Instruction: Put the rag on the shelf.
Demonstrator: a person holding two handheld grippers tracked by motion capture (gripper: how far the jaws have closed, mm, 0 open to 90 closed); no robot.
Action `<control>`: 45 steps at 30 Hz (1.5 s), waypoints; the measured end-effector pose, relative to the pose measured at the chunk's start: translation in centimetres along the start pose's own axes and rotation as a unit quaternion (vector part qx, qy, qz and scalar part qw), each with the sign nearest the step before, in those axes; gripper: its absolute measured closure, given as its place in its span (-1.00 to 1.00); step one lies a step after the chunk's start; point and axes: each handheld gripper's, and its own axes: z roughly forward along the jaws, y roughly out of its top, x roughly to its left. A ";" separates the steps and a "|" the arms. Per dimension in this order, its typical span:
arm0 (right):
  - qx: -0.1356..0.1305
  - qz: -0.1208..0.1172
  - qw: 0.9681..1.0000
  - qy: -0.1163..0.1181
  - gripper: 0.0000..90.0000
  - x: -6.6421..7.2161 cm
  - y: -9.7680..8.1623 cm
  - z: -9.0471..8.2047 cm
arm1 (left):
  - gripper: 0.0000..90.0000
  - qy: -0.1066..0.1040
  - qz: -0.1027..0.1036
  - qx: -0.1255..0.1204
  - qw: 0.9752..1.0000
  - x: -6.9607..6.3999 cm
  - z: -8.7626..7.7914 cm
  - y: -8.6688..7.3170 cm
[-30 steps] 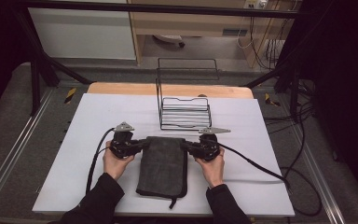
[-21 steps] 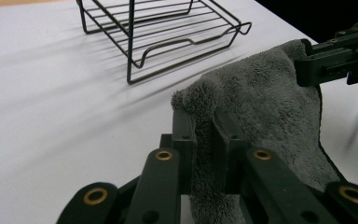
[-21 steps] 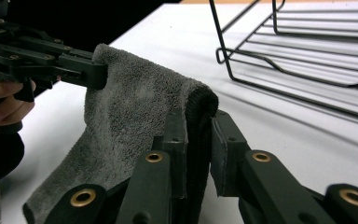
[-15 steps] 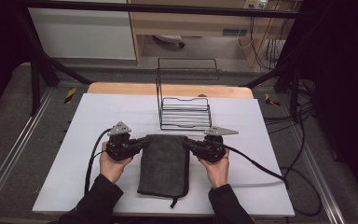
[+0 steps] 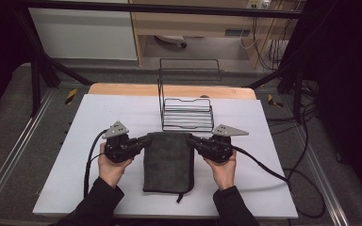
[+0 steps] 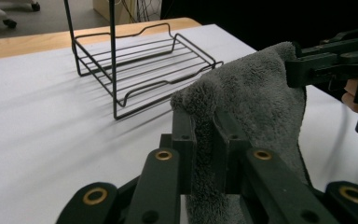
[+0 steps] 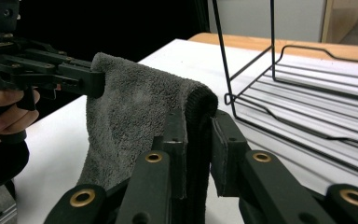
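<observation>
Both grippers clamp the far corners of the grey towel (image 5: 168, 157): left gripper (image 5: 143, 141) on its left corner, right gripper (image 5: 193, 141) on its right, jaws pinched tight on cloth. Towel's long axis runs toward the person; far edge off the table (image 5: 75, 155), near end resting on it. Wire rack (image 5: 187, 113) sits just beyond, straight ahead, equally near both hands, w/ nothing in it.

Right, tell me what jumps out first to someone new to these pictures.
The dark grey towel near the front of the white table draws the eye: the left gripper and the right gripper each pinch one of its far corners, so that edge is raised while the rest hangs down to the table. Just beyond it stands a black wire rack, with nothing on it.
</observation>
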 end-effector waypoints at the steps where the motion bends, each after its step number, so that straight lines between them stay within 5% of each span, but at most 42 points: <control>1: -0.002 -0.001 1.000 0.000 0.74 0.0 0.1 -0.1 | 0.78 -0.001 0.001 -0.002 1.000 -0.1 -0.1 0.1; 23: -0.082 -0.053 0.995 -0.029 0.75 2.1 4.5 -3.8 | 0.78 0.003 0.025 -0.080 0.996 -2.3 -1.3 4.2; 33: -0.120 -0.068 0.990 -0.043 0.75 2.5 6.7 -4.9 | 0.79 0.001 0.019 -0.120 0.993 -2.7 -1.3 6.9; 45: -0.169 -0.078 0.981 -0.055 0.75 3.3 9.5 -5.8 | 0.79 0.000 0.017 -0.170 0.985 -3.1 -1.8 9.7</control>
